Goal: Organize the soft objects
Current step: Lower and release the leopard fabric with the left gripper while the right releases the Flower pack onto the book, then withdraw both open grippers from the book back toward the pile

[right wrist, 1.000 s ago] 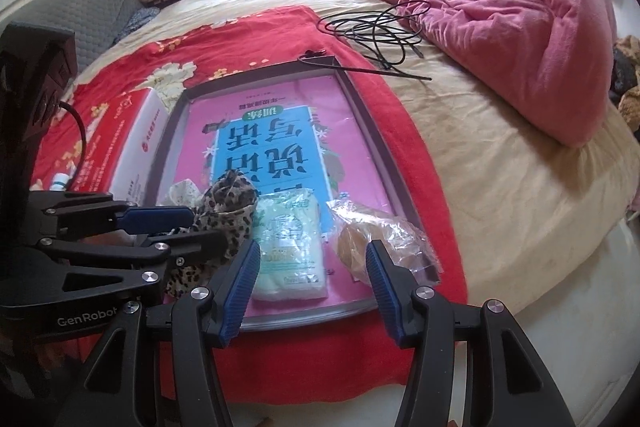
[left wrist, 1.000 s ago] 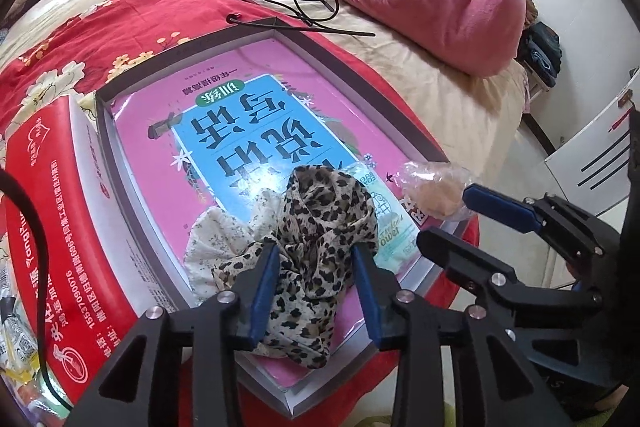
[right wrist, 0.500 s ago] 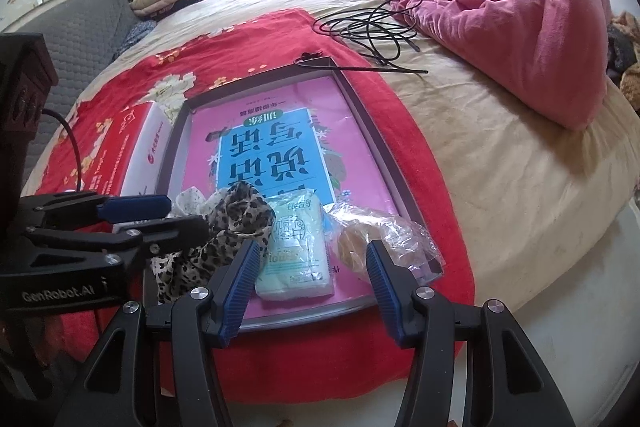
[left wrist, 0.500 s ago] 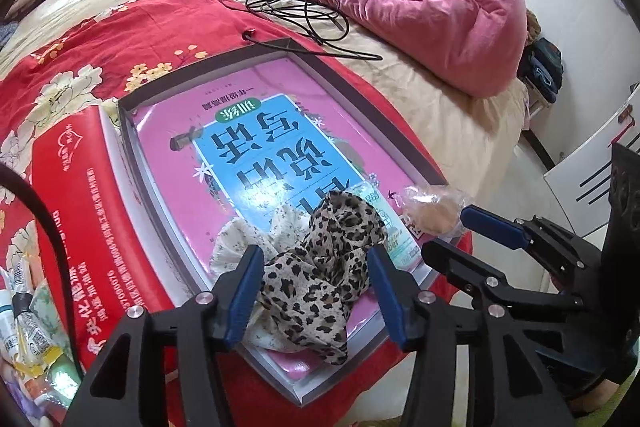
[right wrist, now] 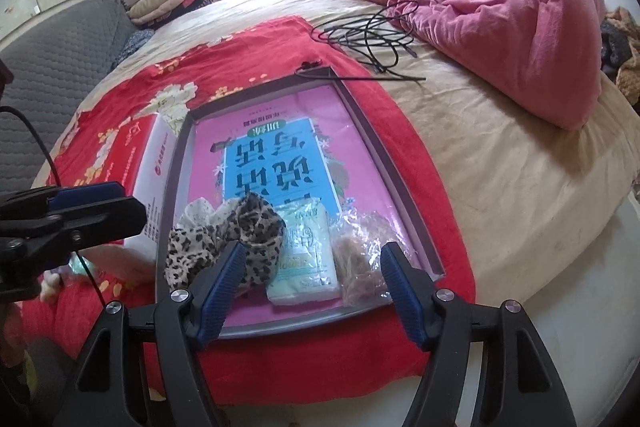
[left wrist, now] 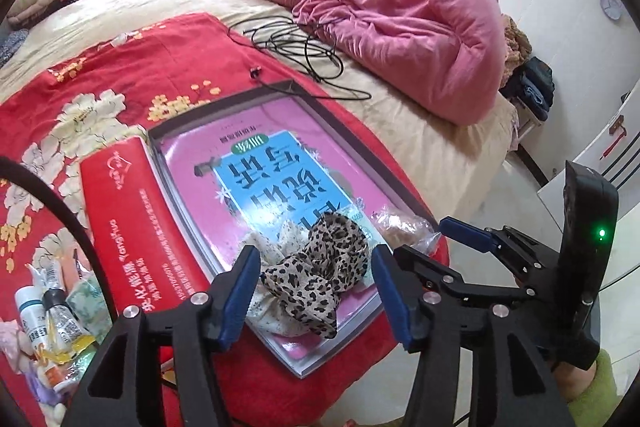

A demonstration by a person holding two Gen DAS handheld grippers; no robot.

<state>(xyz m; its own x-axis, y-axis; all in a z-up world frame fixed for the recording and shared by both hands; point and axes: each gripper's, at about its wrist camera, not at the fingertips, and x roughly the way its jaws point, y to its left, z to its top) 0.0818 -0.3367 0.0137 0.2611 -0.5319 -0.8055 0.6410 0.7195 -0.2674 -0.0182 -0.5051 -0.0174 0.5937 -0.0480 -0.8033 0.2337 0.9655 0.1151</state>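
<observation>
Three soft items are seen lined up along the near edge of a grey tray point(right wrist: 370, 143), with both grippers held above them.

From left to right, a leopard-print cloth point(right wrist: 240, 239) lying over a pale lace cloth point(right wrist: 196, 211), a pale green tissue pack point(right wrist: 306, 259) and a clear bag point(right wrist: 360, 251) with something brownish in it are laid on the tray. The left gripper point(left wrist: 316, 291) is seen with jaws parted, just opened, clear of the leopard-print cloth framed between them. The right gripper point(right wrist: 314, 283) is held wide, just opened, nothing gripped.
</observation>
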